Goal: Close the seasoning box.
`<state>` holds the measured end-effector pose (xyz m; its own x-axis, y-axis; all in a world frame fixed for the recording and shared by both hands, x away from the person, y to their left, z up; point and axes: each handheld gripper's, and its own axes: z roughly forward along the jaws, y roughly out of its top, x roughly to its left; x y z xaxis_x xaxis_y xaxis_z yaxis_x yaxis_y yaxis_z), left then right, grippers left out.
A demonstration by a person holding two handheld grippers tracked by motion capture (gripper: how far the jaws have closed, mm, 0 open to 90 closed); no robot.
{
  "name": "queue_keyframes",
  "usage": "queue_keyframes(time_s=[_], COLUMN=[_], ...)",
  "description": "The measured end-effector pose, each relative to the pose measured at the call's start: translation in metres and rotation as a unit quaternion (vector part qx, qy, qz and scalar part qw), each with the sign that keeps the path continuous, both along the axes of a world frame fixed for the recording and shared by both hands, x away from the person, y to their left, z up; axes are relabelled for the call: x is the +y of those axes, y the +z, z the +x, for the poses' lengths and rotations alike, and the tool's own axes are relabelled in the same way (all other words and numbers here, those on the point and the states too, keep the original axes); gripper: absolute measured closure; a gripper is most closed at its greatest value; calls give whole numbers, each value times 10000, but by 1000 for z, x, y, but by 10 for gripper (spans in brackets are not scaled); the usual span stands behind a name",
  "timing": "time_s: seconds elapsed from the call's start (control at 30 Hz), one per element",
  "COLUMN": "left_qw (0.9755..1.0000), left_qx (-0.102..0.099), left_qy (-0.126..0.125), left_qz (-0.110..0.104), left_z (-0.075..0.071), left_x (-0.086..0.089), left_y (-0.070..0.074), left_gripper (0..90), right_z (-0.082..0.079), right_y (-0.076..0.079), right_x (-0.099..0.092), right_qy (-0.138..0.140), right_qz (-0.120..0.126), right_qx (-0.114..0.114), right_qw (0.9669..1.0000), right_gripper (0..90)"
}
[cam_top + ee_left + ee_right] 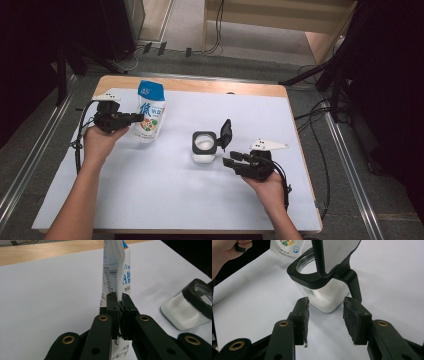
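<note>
Right gripper [325, 322] jaws spread, empty, just short of jar [322, 293]; its flip lid [335, 253] stands open. Left gripper [119, 312] pinches salt bag [115, 272] edge; high view shows bag upright.

From above we looked down the table [165, 200]; each gripper camera sat close behind its jaws, both seeing the jar [186, 307].

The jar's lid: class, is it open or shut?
Open. The jar has its hinged lid flipped up, leaving the round mouth uncovered.

The bag [117, 272] bears "Nu" and Chinese print
</note>
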<state>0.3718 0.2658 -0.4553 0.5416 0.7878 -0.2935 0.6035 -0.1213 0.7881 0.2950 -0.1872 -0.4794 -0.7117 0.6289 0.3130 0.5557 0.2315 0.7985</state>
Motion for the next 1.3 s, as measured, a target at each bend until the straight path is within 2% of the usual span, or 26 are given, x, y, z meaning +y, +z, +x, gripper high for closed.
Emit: queue_keyframes(time_s=[0.1,0.23,0.33,0.57,0.63,0.7,0.73,0.8,0.87,0.93,1.3], left_qw=[9999,9999,9998,10000,10000,9997,9995,9997,9998,9998,9991], left_qx=[-3,14,44,23,25,-49,-72,-111,-61,-68,-127], left_qy=[59,116,67,-7,-21,-28,-57,-113,-173,-172,-398], left_qz=[-104,-108,-162,-85,-27,229,288,200,29,-24,17], left_z=[2,4,5,0,-2,-5,-7,-9,-11,-13,-26], left_x=[3,6,6,7,8,7,7,8,11,13,16], left_y=[-4,-6,-6,-6,-6,-5,-5,-6,-7,-8,-10], left_gripper=[889,889,888,884,880,879,879,877,874,872,861], right_z=[-1,-2,-3,-3,-2,-2,-1,-1,0,1,6], right_y=[-1,-3,-3,-3,-3,-3,-3,-2,-2,-2,0], right_x=[-2,-5,-8,-13,-13,-13,-13,-12,-12,-13,-14], right_qy=[-51,-114,-163,-240,-239,-241,-233,-235,-233,-234,-274], right_qz=[-15,5,18,52,43,39,46,38,19,24,75], right_qx=[21,45,49,81,60,40,28,28,18,16,9], right_qw=[10000,9999,9999,9997,9997,9997,9997,9997,9997,9997,9996], right_gripper=[570,570,570,569,570,572,572,572,572,571,571])
